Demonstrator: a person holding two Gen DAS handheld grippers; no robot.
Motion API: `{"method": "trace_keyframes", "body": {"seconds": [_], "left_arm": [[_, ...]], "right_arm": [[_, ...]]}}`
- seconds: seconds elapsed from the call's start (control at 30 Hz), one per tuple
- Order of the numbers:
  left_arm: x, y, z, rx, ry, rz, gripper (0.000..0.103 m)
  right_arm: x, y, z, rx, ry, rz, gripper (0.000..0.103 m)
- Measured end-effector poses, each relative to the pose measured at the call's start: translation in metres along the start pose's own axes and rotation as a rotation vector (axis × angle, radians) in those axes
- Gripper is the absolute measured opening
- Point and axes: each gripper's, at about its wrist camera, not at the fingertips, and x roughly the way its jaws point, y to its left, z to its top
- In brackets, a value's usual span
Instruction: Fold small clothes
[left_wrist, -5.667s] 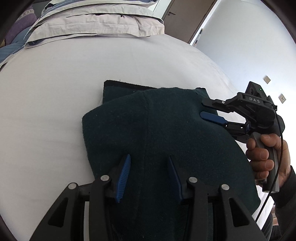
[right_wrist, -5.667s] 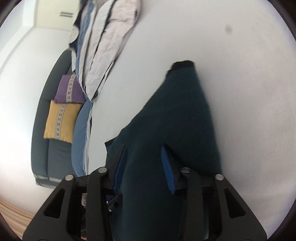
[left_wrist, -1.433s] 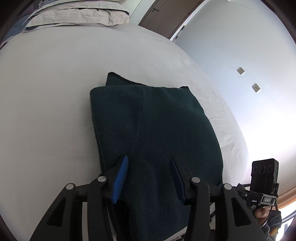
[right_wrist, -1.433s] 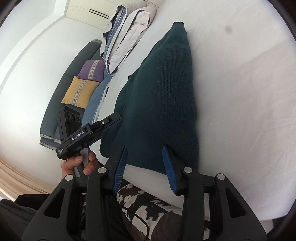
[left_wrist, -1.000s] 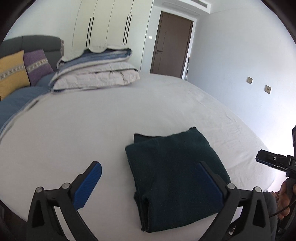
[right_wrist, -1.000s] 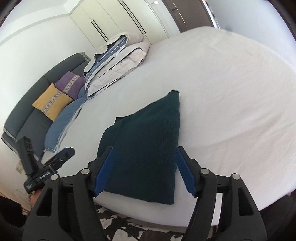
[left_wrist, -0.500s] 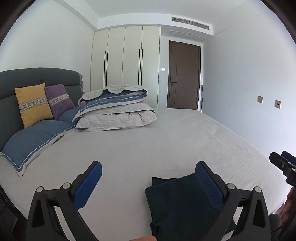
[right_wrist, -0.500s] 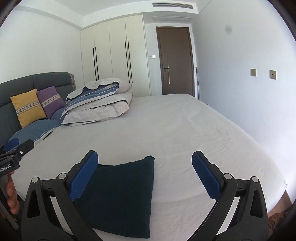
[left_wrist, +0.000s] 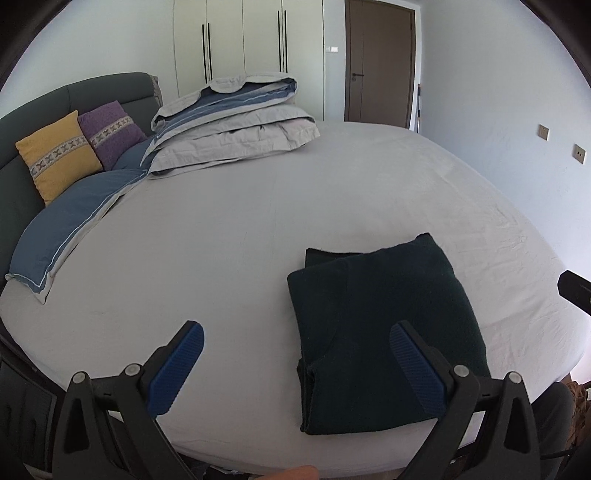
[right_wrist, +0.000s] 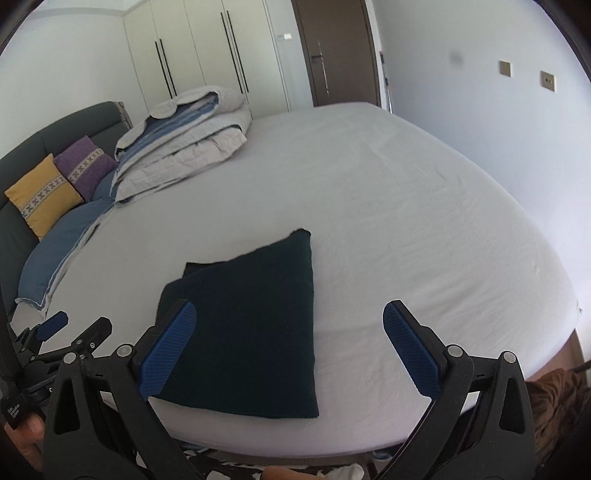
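Both grippers, left gripper (left_wrist: 295, 365) and right gripper (right_wrist: 288, 347), fingers wide; folded dark garment (left_wrist: 380, 325) near bed (left_wrist: 240, 221) edge could slide off if nudged

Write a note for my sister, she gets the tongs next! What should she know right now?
Left tongs: open, holding nothing, above the near edge of the bed.
Right tongs: open, holding nothing, also at the near edge.
Dark green garment: lies folded into a neat rectangle on the sheet near that edge, touched by neither.
Done: this piece looks fully folded.
Left: no other unfolded small clothes show in either view; look around for the next piece.
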Motion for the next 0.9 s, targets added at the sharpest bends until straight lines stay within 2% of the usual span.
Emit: {"method": "trace_keyframes", "body": {"seconds": [0.07, 0.27, 0.9], "left_arm": [[0.007, 0.0, -0.005, 0.0, 0.025, 0.007, 0.103], [0.017, 0.003, -0.013, -0.026, 0.077, 0.002, 0.103], [0.019, 0.006, -0.018, -0.034, 0.107, 0.018, 0.103]], "right_arm": [[0.006, 0.002, -0.005, -0.006, 0.024, -0.005, 0.103], [0.016, 0.018, -0.016, -0.083, 0.019, -0.071, 0.103], [0.042, 0.023, -0.028, -0.102, 0.108, -0.056, 0.103]]}}
